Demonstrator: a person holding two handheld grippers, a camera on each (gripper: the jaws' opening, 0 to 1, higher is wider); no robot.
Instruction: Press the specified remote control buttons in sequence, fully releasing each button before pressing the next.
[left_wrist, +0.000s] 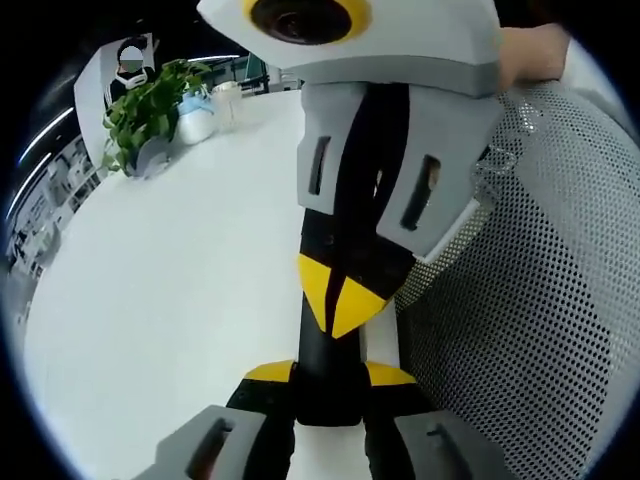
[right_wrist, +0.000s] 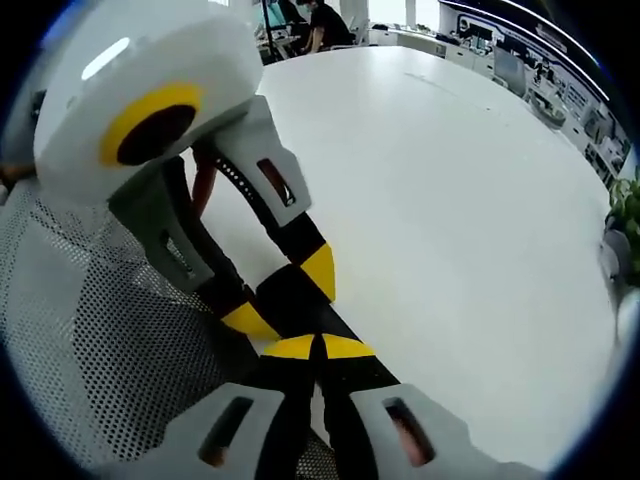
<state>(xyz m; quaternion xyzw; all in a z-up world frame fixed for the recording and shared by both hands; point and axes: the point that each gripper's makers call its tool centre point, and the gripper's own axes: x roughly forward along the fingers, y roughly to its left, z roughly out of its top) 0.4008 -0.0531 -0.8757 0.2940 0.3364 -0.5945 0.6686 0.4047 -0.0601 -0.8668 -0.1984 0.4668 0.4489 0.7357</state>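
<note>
hovering tip to tip | your left gripper (left_wrist: 330, 425) and right gripper (right_wrist: 315, 400) were both clenched on nothing over the white table (left_wrist: 170, 300) | no remote seen, so no press judged done

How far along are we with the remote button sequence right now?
Done: nothing I can confirm. In hand: the left tongs and right tongs meet tip to tip above the white round table, beside a grey mesh chair back; a green potted plant stands at the far edge. Left: the whole button sequence, starting with bringing the remote before the tongs.
</note>
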